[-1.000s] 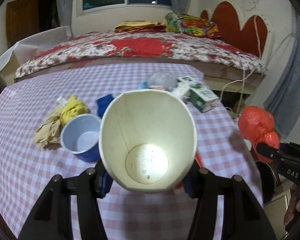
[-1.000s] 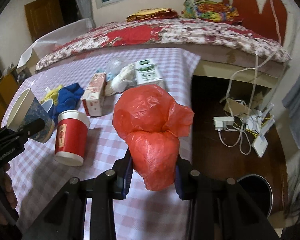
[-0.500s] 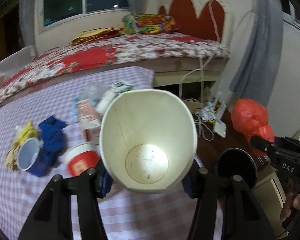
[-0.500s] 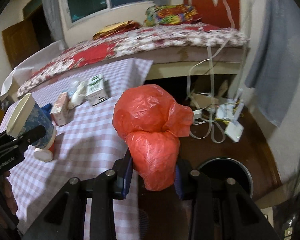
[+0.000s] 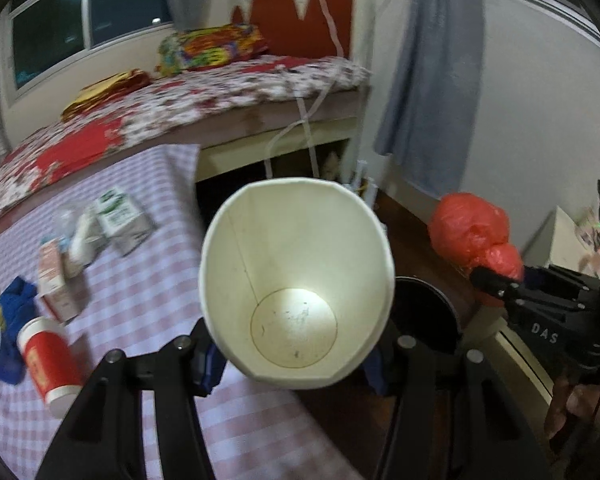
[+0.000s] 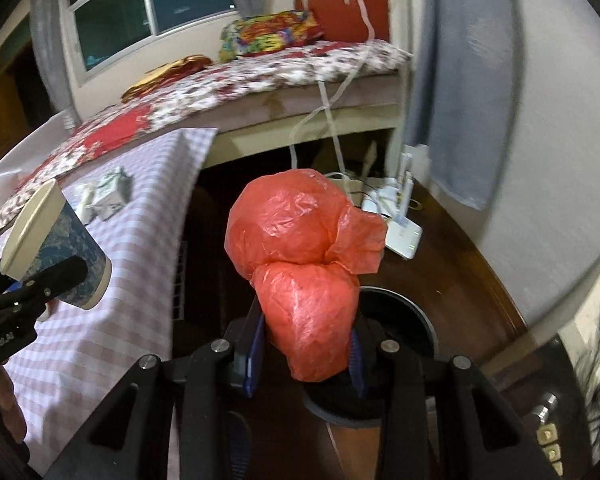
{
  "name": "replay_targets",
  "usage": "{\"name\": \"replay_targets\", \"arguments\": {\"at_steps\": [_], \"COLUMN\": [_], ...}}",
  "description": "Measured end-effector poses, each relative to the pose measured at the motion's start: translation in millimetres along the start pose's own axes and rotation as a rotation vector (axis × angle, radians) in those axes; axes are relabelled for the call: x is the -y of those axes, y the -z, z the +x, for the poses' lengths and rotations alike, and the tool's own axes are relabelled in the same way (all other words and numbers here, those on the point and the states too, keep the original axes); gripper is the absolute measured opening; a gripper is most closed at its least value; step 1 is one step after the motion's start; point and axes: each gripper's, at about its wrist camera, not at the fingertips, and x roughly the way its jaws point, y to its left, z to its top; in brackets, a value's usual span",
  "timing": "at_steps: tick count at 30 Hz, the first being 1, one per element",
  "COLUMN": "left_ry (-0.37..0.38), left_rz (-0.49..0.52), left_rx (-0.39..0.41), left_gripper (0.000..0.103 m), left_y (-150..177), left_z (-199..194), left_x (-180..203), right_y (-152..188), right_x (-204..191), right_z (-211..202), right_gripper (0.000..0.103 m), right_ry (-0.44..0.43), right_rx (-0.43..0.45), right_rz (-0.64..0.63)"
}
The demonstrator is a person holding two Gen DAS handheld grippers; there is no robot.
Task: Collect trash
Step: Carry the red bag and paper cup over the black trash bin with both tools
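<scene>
Trash in both tongs: one paper cup (image 5: 296,280), one red bag (image 6: 304,272).

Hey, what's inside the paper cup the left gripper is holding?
The paper cup in the left gripper looks empty: its white base shows only a few dark specks. No trash inside. The black bin beyond it is mostly hidden behind the cup's rim.
</scene>
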Motion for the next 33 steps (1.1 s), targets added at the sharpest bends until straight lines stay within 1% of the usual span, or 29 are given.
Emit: {"name": "replay_targets", "arguments": {"at_steps": [5, 8, 10, 11, 14, 17, 22, 26, 28, 31, 33], "left_ry": [0.045, 0.078, 0.103, 0.128, 0.147, 0.140, 0.088, 0.051, 0.055, 0.032, 0.034], "left_rz": [0.044, 0.059, 0.045, 0.027, 0.020, 0.020, 0.056, 0.065, 0.060, 0.051, 0.032], "left_rx": [-0.027, -0.059, -0.090, -0.113, -0.154, -0.188, -0.226, -0.311, -0.351, -0.405, -0.434], "left_gripper": [0.056, 0.056, 0.056, 0.056, 0.056, 0.056, 0.056, 0.056, 0.056, 0.056, 0.056], "left_y": [-0.8, 2.0, 2.9, 4.3, 8.6, 15.4, 31.2, 43.7, 47.5, 54.3, 59.4], "left_z": [12.1, 22.4, 31.2, 38.0, 56.0, 74.8, 105.0, 134.9, 147.5, 169.1, 179.9], "left_x": [29.9, 46.3, 54.7, 60.9, 75.1, 86.6, 97.0, 100.4, 103.1, 108.0, 108.8], "right_y": [12.7, 23.1, 30.7, 32.9, 43.9, 54.4, 69.5, 76.3, 80.9, 86.9, 91.6], "right_x": [30.1, 45.3, 52.7, 54.3, 65.2, 72.6, 87.3, 92.6, 94.0, 95.4, 97.6], "right_z": [-0.4, 2.1, 8.1, 11.1, 22.5, 32.2, 52.6, 72.0, 83.4, 103.1, 115.6], "right_gripper": [0.037, 0.037, 0.037, 0.037, 0.037, 0.037, 0.037, 0.037, 0.037, 0.037, 0.037], "right_ry": [0.038, 0.047, 0.056, 0.059, 0.062, 0.066, 0.068, 0.057, 0.048, 0.044, 0.039], "right_rx": [-0.020, -0.033, -0.051, -0.059, -0.090, -0.110, -0.144, -0.183, -0.210, -0.258, -0.285], "right_rz": [0.029, 0.050, 0.057, 0.060, 0.072, 0.066, 0.053, 0.039, 0.021, -0.008, -0.024]}}
